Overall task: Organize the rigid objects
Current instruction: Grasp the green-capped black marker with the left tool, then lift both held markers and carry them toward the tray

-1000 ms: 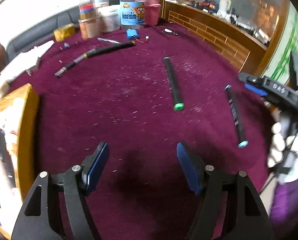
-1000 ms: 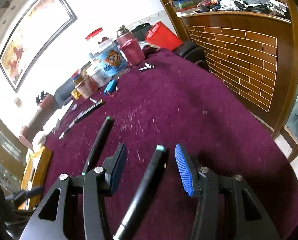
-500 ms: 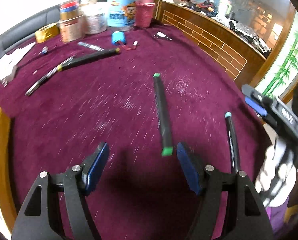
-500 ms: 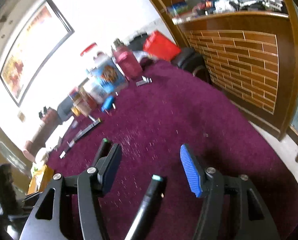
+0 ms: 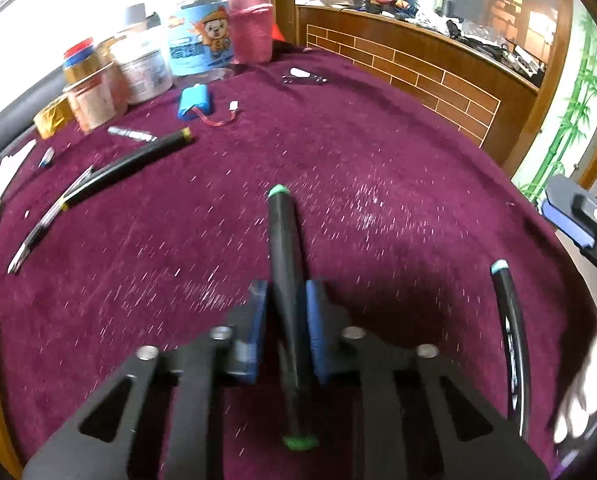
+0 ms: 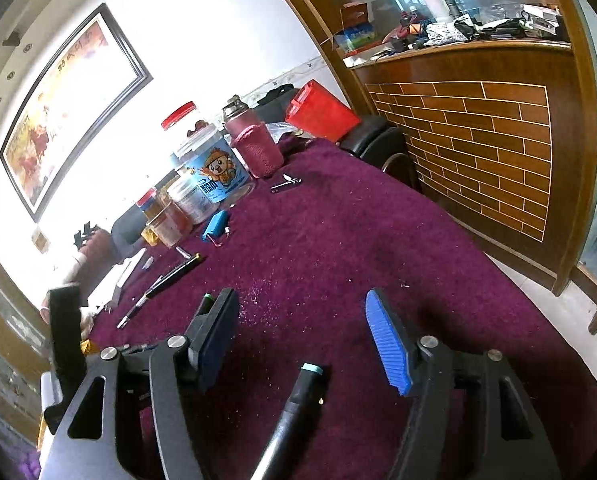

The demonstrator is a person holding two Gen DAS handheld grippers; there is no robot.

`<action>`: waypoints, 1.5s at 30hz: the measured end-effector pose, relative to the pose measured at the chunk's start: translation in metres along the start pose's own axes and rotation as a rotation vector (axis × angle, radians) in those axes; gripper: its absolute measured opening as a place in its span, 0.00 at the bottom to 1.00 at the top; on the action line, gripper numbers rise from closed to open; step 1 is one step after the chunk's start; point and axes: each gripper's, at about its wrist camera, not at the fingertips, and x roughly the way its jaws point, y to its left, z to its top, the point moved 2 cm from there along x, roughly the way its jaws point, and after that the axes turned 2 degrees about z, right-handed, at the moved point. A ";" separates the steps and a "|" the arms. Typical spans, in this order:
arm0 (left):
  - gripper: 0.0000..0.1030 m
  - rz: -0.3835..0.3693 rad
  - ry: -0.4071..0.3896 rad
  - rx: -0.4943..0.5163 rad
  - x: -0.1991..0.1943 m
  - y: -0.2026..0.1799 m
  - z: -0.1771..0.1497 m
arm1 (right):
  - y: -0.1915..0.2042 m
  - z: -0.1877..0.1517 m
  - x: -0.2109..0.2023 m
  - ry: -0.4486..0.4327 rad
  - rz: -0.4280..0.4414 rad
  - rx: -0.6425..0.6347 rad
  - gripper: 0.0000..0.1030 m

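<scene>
Both tongs sit low over the round table covered in burgundy velvet cloth (image 5: 398,152). Left gripper (image 5: 286,332) has just been closing, and its blue pads now pinch the long black marker with green end caps (image 5: 284,248) near mid-barrel, the pen pointing away along the fingers. Right gripper (image 6: 302,340) has just been opening; its jaws stand wide around the black marker with teal cap (image 6: 298,396), touching nothing, the pen lying on the cloth. Each marker looks light, stiff and smooth-sided, probably prone to rolling or pivoting, so a mid-barrel hold seems safest.
</scene>
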 end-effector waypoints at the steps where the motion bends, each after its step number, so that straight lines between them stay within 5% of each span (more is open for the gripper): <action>1: 0.13 -0.007 0.005 -0.005 -0.003 0.003 -0.004 | 0.000 0.000 0.000 0.001 -0.005 0.000 0.62; 9: 0.13 -0.099 0.052 -0.086 -0.020 0.016 -0.025 | -0.001 0.000 0.003 0.014 -0.019 0.000 0.63; 14: 0.47 -0.104 -0.009 -0.085 -0.013 0.006 -0.020 | -0.002 -0.001 0.005 0.030 -0.042 0.003 0.63; 15: 0.47 -0.099 -0.017 -0.067 -0.013 0.002 -0.020 | -0.002 -0.001 0.006 0.034 -0.046 0.003 0.63; 16: 0.47 -0.081 -0.020 -0.044 -0.012 -0.002 -0.020 | -0.002 -0.001 0.006 0.037 -0.051 0.003 0.63; 19: 0.11 -0.050 -0.028 0.011 -0.015 -0.009 -0.023 | -0.003 -0.001 0.009 0.048 -0.065 0.004 0.63; 30: 0.11 -0.209 -0.116 -0.181 -0.088 0.043 -0.060 | -0.007 -0.003 0.021 0.120 -0.148 0.006 0.63; 38: 0.12 -0.217 -0.172 -0.268 -0.128 0.074 -0.091 | 0.005 -0.005 0.029 0.215 -0.173 -0.077 0.62; 42: 0.12 -0.209 -0.167 -0.280 -0.130 0.081 -0.102 | 0.040 0.000 -0.039 -0.014 -0.197 -0.168 0.64; 45: 0.12 -0.221 -0.165 -0.289 -0.128 0.083 -0.105 | 0.044 0.003 -0.069 -0.123 -0.138 -0.132 0.99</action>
